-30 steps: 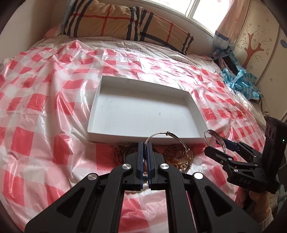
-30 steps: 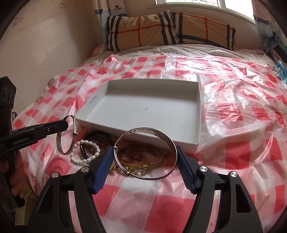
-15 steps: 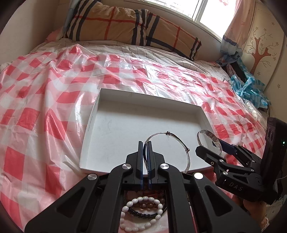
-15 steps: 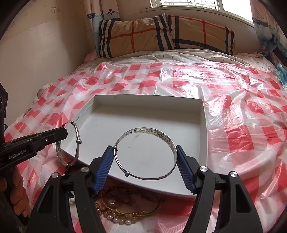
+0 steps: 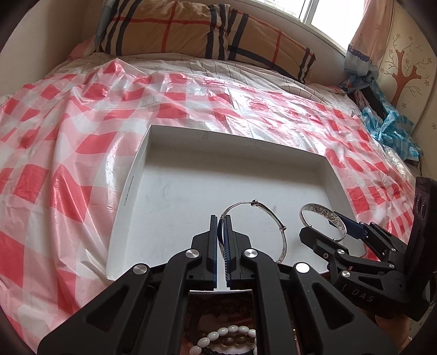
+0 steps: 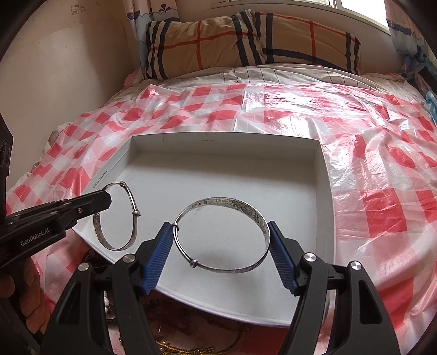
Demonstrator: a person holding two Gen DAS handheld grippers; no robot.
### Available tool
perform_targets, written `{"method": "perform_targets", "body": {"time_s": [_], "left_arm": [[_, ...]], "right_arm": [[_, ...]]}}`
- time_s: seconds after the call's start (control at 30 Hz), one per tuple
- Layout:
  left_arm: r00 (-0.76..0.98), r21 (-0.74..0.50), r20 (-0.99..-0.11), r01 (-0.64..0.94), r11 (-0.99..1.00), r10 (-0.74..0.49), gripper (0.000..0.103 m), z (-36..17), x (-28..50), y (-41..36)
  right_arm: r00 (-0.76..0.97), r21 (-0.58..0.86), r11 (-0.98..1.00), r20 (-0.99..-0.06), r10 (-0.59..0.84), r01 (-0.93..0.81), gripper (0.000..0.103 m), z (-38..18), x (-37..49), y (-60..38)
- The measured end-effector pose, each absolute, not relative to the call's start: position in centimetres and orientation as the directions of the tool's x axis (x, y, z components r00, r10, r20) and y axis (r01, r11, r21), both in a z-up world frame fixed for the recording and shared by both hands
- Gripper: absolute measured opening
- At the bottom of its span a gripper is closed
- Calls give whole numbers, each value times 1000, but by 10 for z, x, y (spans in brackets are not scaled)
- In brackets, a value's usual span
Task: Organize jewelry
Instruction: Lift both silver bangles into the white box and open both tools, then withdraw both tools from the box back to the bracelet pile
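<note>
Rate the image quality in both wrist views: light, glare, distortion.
Left wrist view: the window is blown out, the plastic sheet glares, and fisheye bends the white tray; the left tool stays sharp. Right wrist view: even daylight, the engraved bangle crisp, corners vignetted black.

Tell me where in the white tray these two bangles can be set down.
The white tray holds nothing: its floor is bare from far wall to right wall. The left gripper and right gripper each hold a silver bangle above its near part. The bracelet pile crowds the cloth just before the near rim.
</note>
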State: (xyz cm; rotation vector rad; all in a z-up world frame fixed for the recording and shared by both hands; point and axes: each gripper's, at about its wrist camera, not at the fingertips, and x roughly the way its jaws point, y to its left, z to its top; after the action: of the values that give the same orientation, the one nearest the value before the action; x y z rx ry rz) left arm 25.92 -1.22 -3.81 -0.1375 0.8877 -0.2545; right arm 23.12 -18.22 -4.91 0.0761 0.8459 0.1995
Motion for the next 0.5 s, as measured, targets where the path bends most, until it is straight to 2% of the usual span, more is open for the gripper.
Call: {"method": "perform_targets", "body": {"time_s": [0.13,0.27,0.37,0.43,0.5], "left_arm": [[578,-215,-777,132,968,-251,7,-49,265,-10],[584,-220,-773,119,968,-248,15,-46,260,-2],[596,-224,-765,107,969,-243,28,-39,249,7],[609,-219,-759,96,971,-231,49,-35,236,15],[619,-202,-756,90,975,-214,56,-32,221,22]], "right_arm": [[654,153,980,-729,200,-130,75,-48,230,-186],[664,158,980,-721,199,-122,76,-42,221,-190],[671,163,980,-714,199,-117,76,-36,208,-196],[674,167,979,-711,201,-115,76,-32,196,-200],[671,169,979,-714,200,-112,77,-30,182,-205]]}}
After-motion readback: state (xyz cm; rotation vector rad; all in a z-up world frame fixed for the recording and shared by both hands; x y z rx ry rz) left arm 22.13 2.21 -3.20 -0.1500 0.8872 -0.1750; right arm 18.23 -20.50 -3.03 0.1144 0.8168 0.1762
